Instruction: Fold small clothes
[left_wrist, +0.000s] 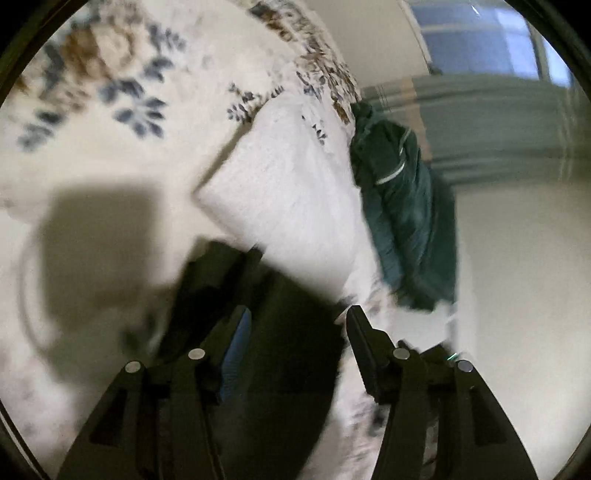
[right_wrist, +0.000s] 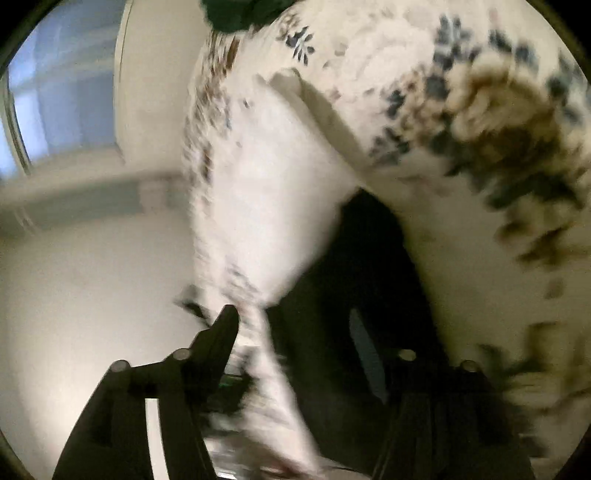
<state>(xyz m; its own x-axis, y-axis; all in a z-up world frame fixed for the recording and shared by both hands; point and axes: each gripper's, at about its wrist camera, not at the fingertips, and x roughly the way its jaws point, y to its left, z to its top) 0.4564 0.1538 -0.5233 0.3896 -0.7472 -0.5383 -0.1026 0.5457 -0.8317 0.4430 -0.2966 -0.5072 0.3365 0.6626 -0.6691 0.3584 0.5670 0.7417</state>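
Both grippers, left and right, gape empty; the soft, light black garment suits an edge pinch

Both views are smeared by motion blur. The black garment runs under the left gripper, its near edge hidden. In the right view a green cloth is cut off at the top, and the right gripper has its right finger lost against black fabric.

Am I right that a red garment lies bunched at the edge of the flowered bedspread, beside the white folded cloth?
Not quite: the garment is dark green, not red, as the left wrist view shows. It does lie bunched at the edge of the flowered bedspread, beside the white folded cloth.
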